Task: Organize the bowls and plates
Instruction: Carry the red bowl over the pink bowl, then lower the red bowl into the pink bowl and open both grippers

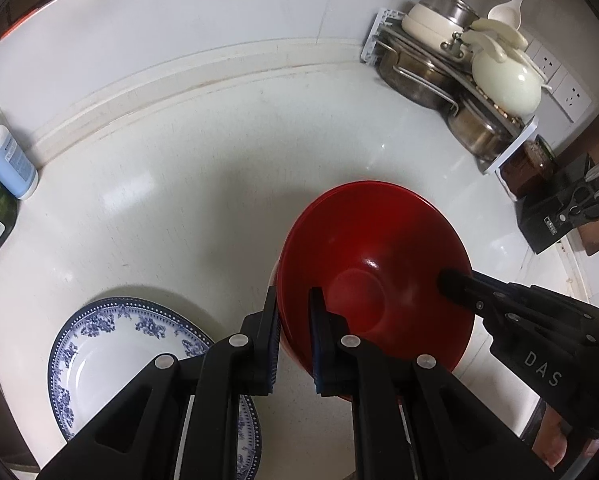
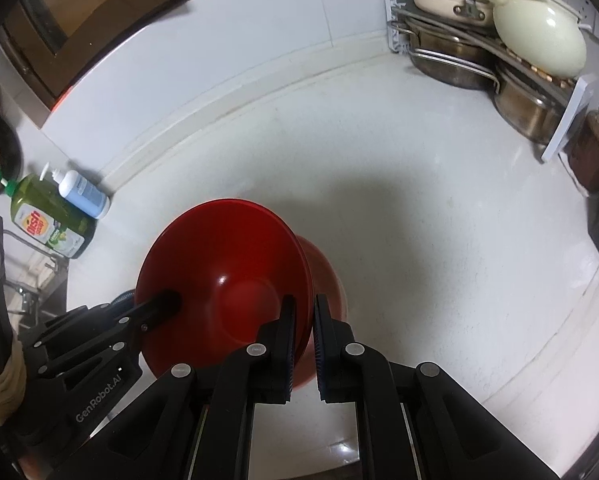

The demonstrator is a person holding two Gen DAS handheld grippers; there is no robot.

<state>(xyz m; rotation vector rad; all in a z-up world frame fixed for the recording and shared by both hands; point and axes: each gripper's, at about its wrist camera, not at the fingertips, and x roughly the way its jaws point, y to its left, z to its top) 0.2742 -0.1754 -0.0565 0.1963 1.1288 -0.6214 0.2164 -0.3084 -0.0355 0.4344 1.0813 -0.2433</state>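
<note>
A stack of red bowls (image 1: 375,264) sits on the white counter, also shown in the right wrist view (image 2: 223,264). My left gripper (image 1: 293,324) is shut on the stack's near-left rim, one finger inside and one outside. My right gripper (image 2: 305,328) is shut on the opposite rim; it enters the left wrist view from the right (image 1: 459,284). A blue-and-white patterned plate (image 1: 115,356) lies on the counter to the left of the bowls, partly hidden by my left gripper.
A rack with steel pots and cream cookware (image 1: 467,76) stands at the back right, with a dark jar (image 1: 531,164) and a black knife block (image 1: 559,208) beside it. A blue-white pump bottle (image 2: 83,194) and green dish soap (image 2: 47,216) stand at the left by the sink.
</note>
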